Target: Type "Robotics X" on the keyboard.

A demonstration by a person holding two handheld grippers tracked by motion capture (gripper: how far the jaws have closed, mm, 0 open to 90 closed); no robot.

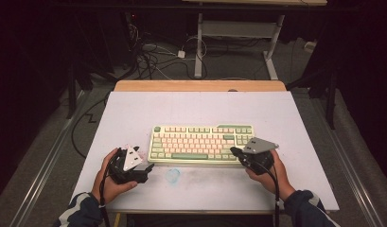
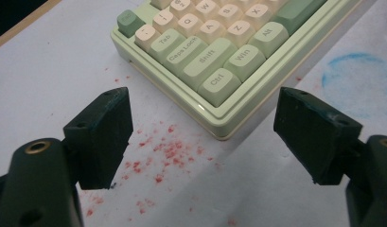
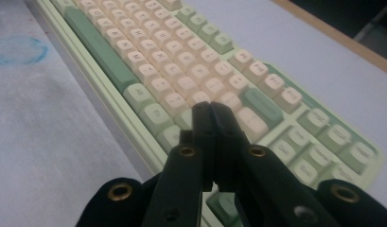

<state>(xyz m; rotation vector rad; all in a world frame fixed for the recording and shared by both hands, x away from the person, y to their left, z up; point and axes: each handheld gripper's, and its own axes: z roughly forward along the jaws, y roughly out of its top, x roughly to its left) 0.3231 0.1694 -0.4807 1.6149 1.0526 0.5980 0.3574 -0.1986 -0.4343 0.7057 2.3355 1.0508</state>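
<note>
Tongs over keyboard's right end

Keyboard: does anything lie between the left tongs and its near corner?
Nothing visible does. The left tongs stand open facing the keyboard corner by the Ctrl key, with bare table between, marked by flat red specks. The right tongs, shut, are already over the keys at the other end.

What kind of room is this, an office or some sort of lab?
Probably a lab or test room: a white work table holding just a keyboard, loose cables on the floor behind, and dark surroundings.
</note>
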